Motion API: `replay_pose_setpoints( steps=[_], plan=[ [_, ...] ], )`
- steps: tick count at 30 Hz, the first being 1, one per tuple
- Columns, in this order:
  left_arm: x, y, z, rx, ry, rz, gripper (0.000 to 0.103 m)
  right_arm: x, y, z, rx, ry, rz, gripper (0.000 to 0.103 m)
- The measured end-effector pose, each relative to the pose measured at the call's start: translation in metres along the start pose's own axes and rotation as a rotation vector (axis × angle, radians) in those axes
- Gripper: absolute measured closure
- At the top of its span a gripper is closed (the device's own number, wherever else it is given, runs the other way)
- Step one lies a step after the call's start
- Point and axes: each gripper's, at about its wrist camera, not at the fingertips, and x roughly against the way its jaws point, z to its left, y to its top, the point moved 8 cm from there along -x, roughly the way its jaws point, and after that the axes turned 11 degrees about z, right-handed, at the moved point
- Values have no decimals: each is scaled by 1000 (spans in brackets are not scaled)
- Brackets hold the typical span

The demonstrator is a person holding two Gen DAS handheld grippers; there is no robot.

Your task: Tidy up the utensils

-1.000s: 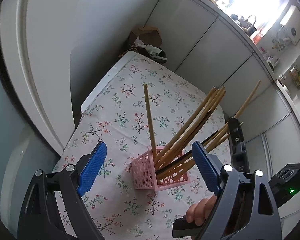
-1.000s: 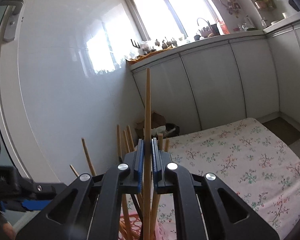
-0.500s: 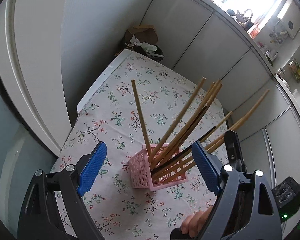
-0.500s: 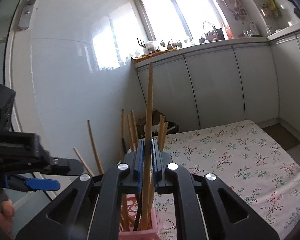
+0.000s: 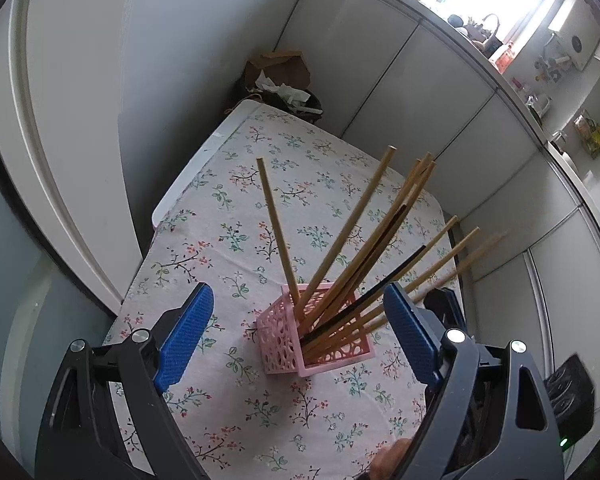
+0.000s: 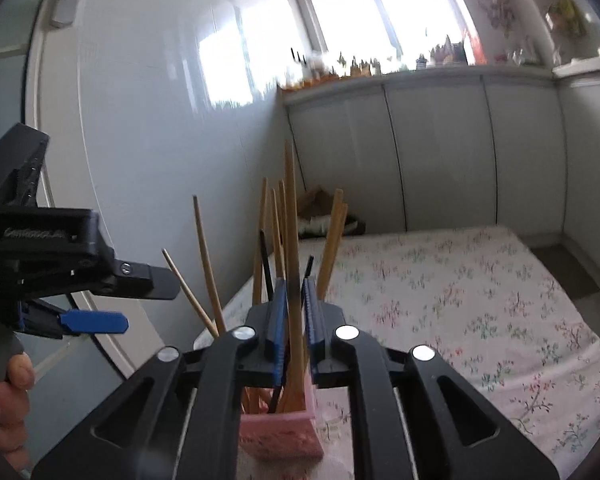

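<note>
Floral-cloth table [image 5: 236, 240] w/ pink basket [image 5: 314, 340]: right claw [image 6: 294, 316] pinches a light, stiff chopstick [image 6: 291, 220] mid-shaft, left claw [image 5: 296, 340] open.

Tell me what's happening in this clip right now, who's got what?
A person is sorting chopsticks into a pink lattice basket on a floral tablecloth. The right hand-held gripper has a wooden chopstick between its pads, its lower end down in the basket among the others; the pads appear slightly parted, so the grip is unclear. The left hand-held gripper hovers open above the basket, holding nothing.
</note>
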Motion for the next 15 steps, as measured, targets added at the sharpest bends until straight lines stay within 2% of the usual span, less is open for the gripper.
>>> replay_pose_setpoints(
  steps=[4, 5, 6, 9, 10, 11, 12, 15],
  plan=[
    [-1, -2, -5, -16, 14, -3, 20, 21, 11, -9, -36, 11, 53, 71],
    [-2, -4, -6, -23, 22, -1, 20, 26, 11, -11, -43, 7, 66, 66],
    [-3, -5, -7, -30, 33, 2, 20, 35, 12, -15, -52, 2, 94, 62],
    [1, -16, -18, -73, 75, 5, 20, 60, 7, -19, -57, -2, 159, 58],
    [7, -23, -24, -91, 100, -6, 16, 74, 5, -20, -43, -14, 196, 54],
    [11, -31, -28, -108, 125, -16, 8, 85, 3, -21, -32, -25, 214, 44],
    [18, -42, -33, -135, 158, -32, 7, 96, 1, -21, -24, -31, 225, 32],
    [37, -77, -46, -214, 237, -51, 7, 141, -13, -17, -16, 2, 310, 23]
  ],
)
